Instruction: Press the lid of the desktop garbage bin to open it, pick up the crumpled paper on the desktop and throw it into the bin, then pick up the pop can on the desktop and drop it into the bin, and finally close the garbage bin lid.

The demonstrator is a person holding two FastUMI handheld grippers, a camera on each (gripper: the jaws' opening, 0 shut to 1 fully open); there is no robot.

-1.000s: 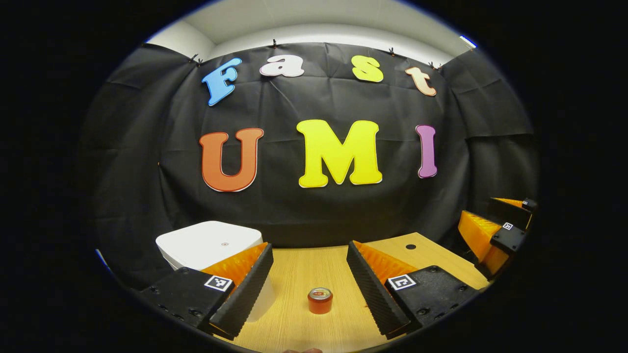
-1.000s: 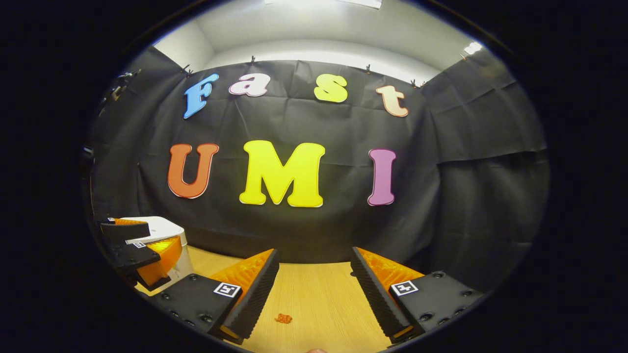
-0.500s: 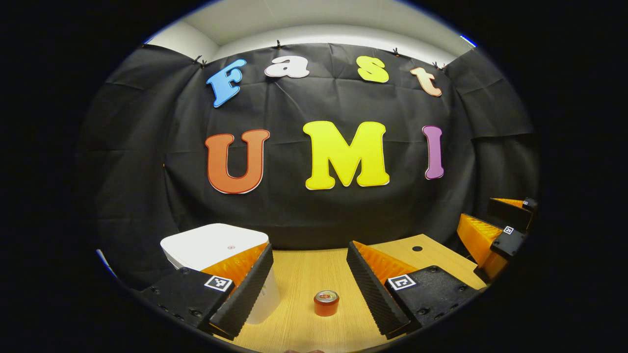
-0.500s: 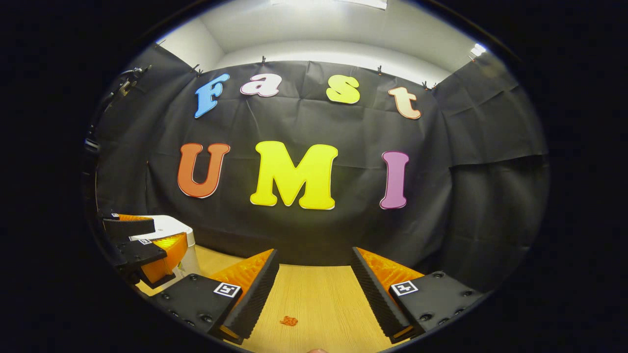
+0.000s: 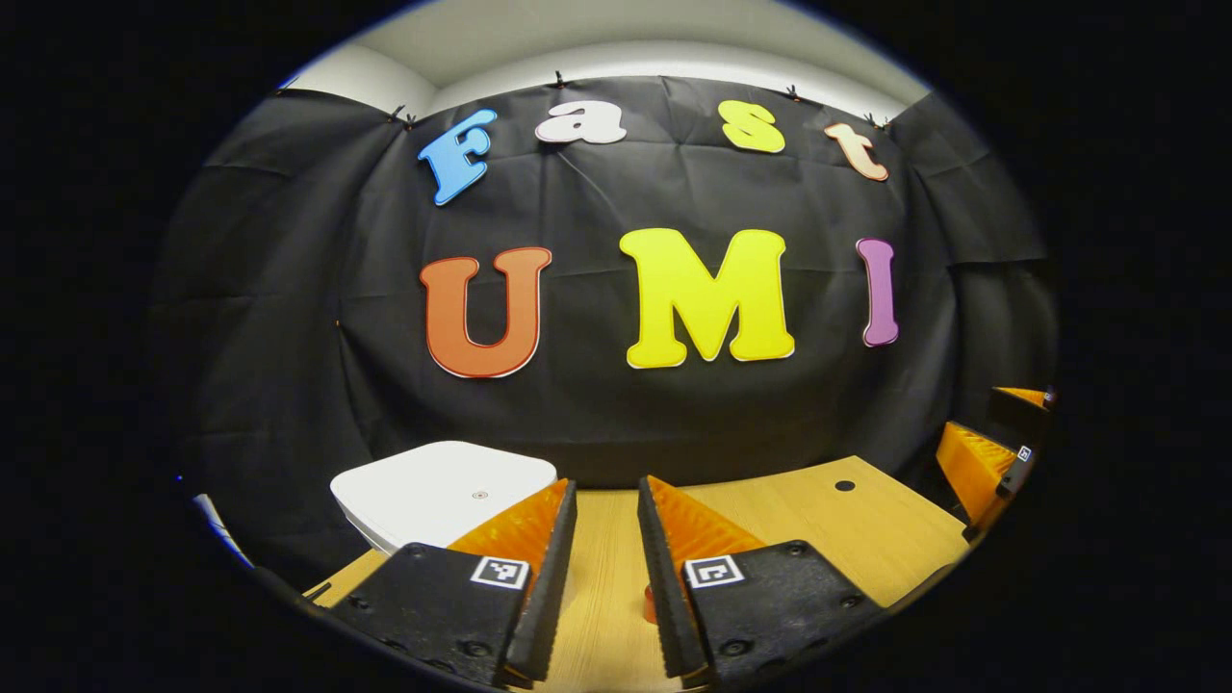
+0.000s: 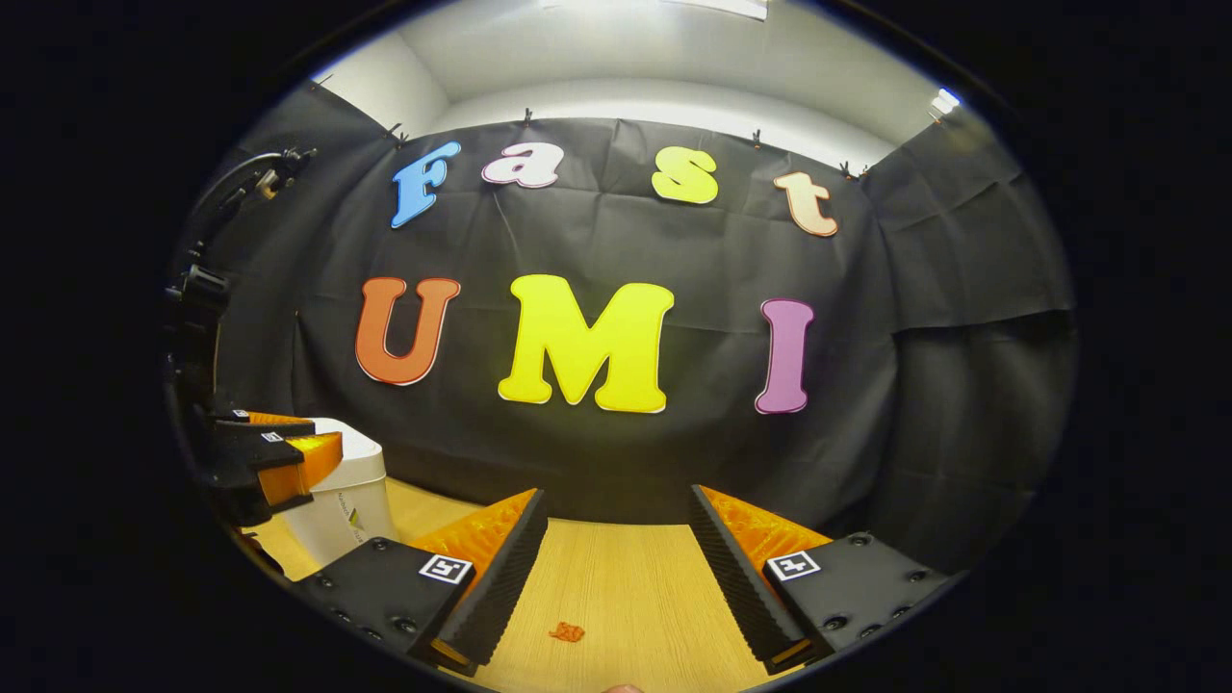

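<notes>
The table (image 5: 866, 529) runs back to the wall, its right edge near a small hole (image 5: 845, 486). The bin (image 5: 433, 491) stands back-left, lid down. The left gripper (image 5: 606, 539) is nearly closed, gripping nothing; the can (image 5: 651, 604) peeks beside one finger. The right gripper (image 6: 616, 549) is spread over bare wood, the paper (image 6: 566, 631) between its fingers.

The left gripper (image 5: 606, 539) sat low, its two ribbed wedge fingers drawn near each other with a narrow gap between. The right gripper (image 6: 616, 553) hung level, its ribbed fingers spread wide apart.
</notes>
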